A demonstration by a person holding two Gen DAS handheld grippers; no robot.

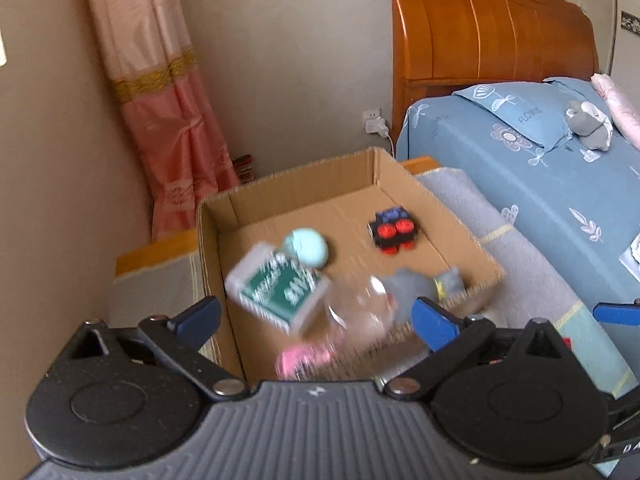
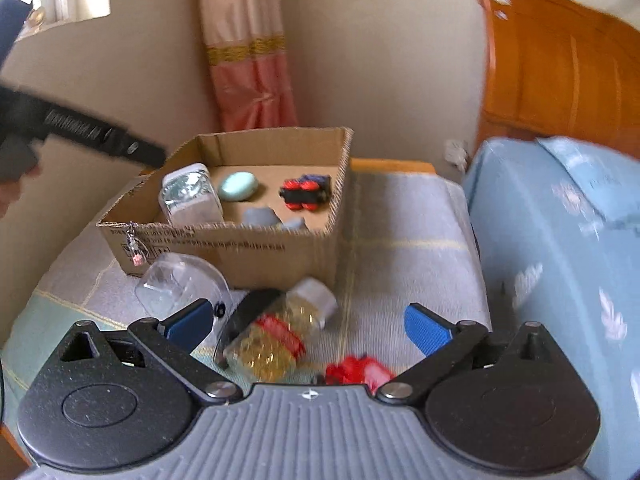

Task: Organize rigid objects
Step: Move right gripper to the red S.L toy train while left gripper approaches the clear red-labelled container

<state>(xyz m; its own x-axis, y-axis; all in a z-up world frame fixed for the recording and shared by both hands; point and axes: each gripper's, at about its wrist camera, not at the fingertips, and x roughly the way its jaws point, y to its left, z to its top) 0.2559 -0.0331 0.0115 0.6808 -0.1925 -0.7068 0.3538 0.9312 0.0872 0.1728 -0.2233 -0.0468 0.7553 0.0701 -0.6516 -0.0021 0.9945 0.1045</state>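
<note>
An open cardboard box (image 1: 304, 184) (image 2: 256, 248) stands on a grey cloth. Inside lie a green-and-white pack (image 1: 278, 290) (image 2: 188, 194), a mint oval case (image 1: 306, 246) (image 2: 238, 186), a red-and-blue toy (image 1: 394, 230) (image 2: 306, 192) and a grey piece (image 1: 408, 286) (image 2: 260, 216). My left gripper (image 1: 316, 318) is open above the box's near side, holding nothing. My right gripper (image 2: 308, 324) is open and empty above a jar of yellow beads (image 2: 280, 336) lying in front of the box. A clear plastic shell (image 2: 180, 284) and a red toy (image 2: 356, 370) lie beside the jar.
A bed with a blue cover (image 1: 520, 168) (image 2: 560, 240) and an orange wooden headboard (image 1: 488, 24) is on the right. A pink curtain (image 1: 168, 112) (image 2: 248, 56) hangs in the corner. The left gripper's arm (image 2: 80, 132) shows at the left of the right wrist view.
</note>
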